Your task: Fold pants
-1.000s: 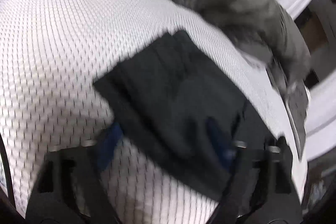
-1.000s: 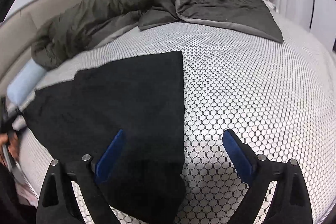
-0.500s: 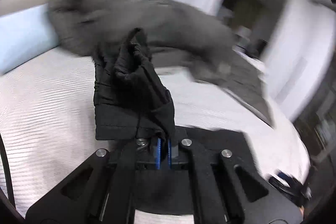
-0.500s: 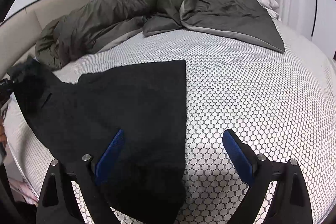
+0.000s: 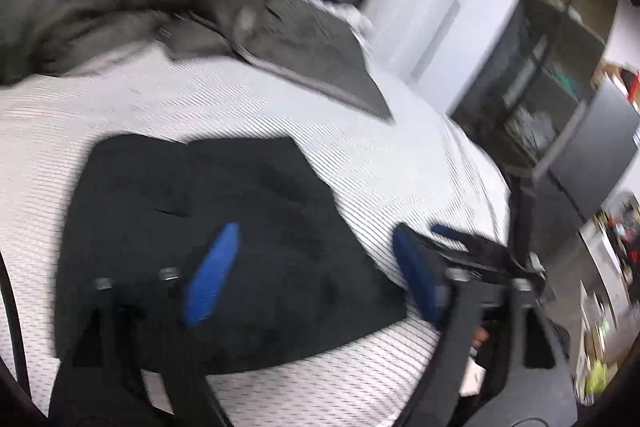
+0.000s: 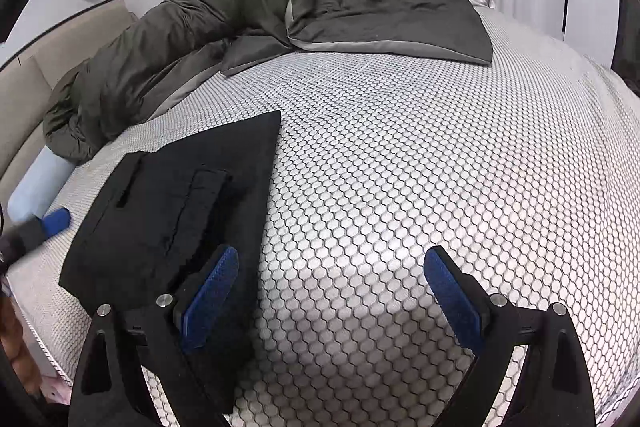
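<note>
Two grippers are hovering over the bed (image 6: 400, 155); the black pants (image 6: 180, 211) are lying folded on it. The left gripper (image 5: 316, 275) has just been opening, its fingers wide and holding nothing; the right gripper (image 6: 332, 295) is standing wide too, empty.

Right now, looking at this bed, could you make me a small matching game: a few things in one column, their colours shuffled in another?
Things:
1. pants
2. duvet
3. bolster
4. gripper pads

Colours:
a. pale blue
b. bright blue
c. black
d. dark grey-green

Pairs: 1-c, 2-d, 3-a, 4-b
</note>
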